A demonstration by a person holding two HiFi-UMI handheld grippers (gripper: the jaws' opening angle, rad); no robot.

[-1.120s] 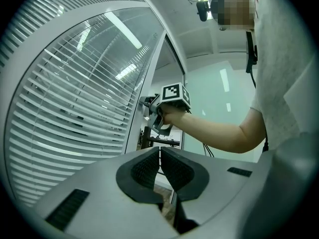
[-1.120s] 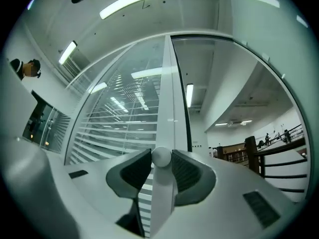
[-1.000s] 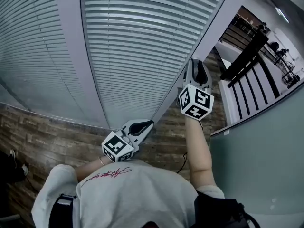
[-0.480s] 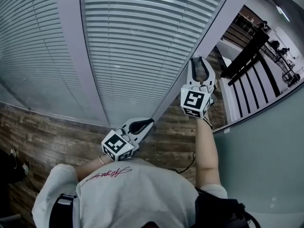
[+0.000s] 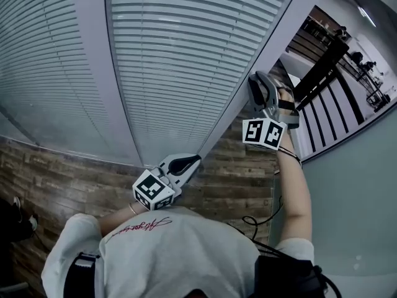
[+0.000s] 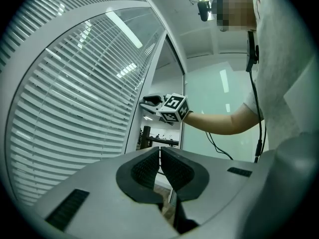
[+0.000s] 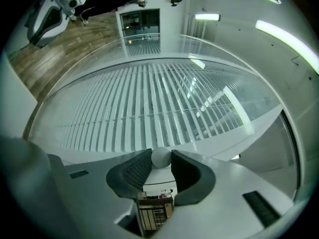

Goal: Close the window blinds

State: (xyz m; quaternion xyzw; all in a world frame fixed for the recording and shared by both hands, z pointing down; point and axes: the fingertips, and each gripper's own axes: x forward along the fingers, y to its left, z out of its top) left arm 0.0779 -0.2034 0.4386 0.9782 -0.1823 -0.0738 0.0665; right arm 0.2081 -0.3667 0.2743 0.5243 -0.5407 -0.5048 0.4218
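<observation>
White slatted blinds point(image 5: 180, 61) hang behind the glass ahead, between pale frame posts. My right gripper point(image 5: 257, 82) is held up at the right post, shut on a white round wand point(image 7: 160, 158) that shows end-on between its pads point(image 7: 134, 171). In the right gripper view the blinds point(image 7: 149, 98) fill the background. Lower down, by the foot of that post, my left gripper point(image 5: 191, 161) has its pads together point(image 6: 159, 153); I cannot make out anything between them. The left gripper view shows the blinds point(image 6: 65, 113) and the right gripper point(image 6: 145, 102) higher up.
The pale post point(image 5: 273, 42) runs diagonally between blinds and an opening with a dark railing point(image 5: 322, 73). A frosted glass panel point(image 5: 347, 203) stands at the right. The wood-plank floor point(image 5: 56, 172) lies below. A black cable point(image 5: 254, 219) hangs by my right arm.
My right gripper has rolled about its own line at the post, its marker cube now showing other faces, and the forearm has swung slightly right. The left gripper has not moved.
</observation>
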